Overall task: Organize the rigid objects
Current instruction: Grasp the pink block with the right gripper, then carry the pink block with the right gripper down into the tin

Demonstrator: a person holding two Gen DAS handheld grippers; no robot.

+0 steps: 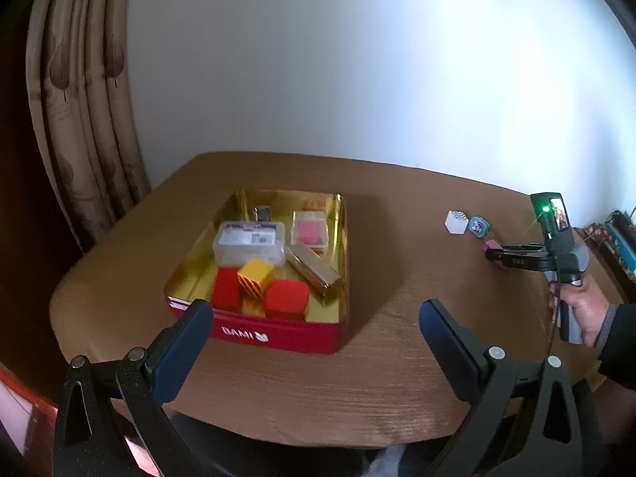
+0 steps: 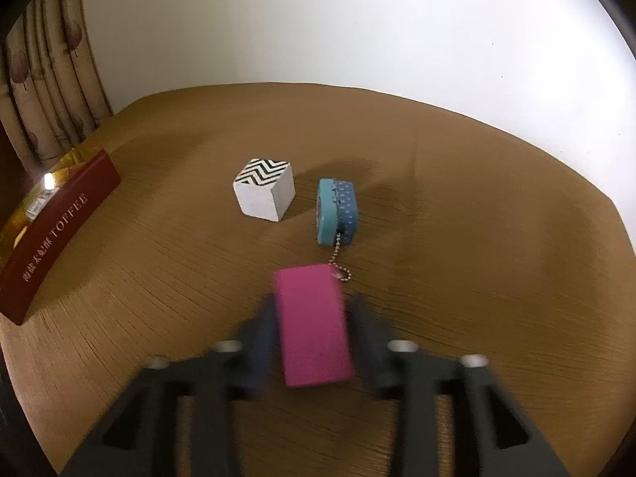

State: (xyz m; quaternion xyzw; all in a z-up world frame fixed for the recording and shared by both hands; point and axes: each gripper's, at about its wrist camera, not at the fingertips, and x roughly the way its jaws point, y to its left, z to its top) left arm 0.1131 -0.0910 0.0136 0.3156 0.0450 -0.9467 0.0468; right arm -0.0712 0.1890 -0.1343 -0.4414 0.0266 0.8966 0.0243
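Note:
A red tin [image 1: 278, 336] with a gold inside sits on the round wooden table and holds several small boxes and blocks, among them red blocks [image 1: 286, 298] and a yellow striped block [image 1: 256, 276]. My left gripper [image 1: 314, 338] is open and empty, just in front of the tin. My right gripper [image 2: 312, 338] is shut on a magenta block [image 2: 314, 326], also seen in the left wrist view [image 1: 491, 245]. A white block with a zigzag top [image 2: 264, 190] and a small blue tin keychain [image 2: 336, 210] lie on the table just beyond it. The red tin [image 2: 51, 234] is at the left.
The table [image 1: 357, 377] stands against a white wall. A patterned curtain [image 1: 79, 99] hangs at the left. The table's front edge is close below my left gripper. Some clutter [image 1: 620, 238] shows at the far right.

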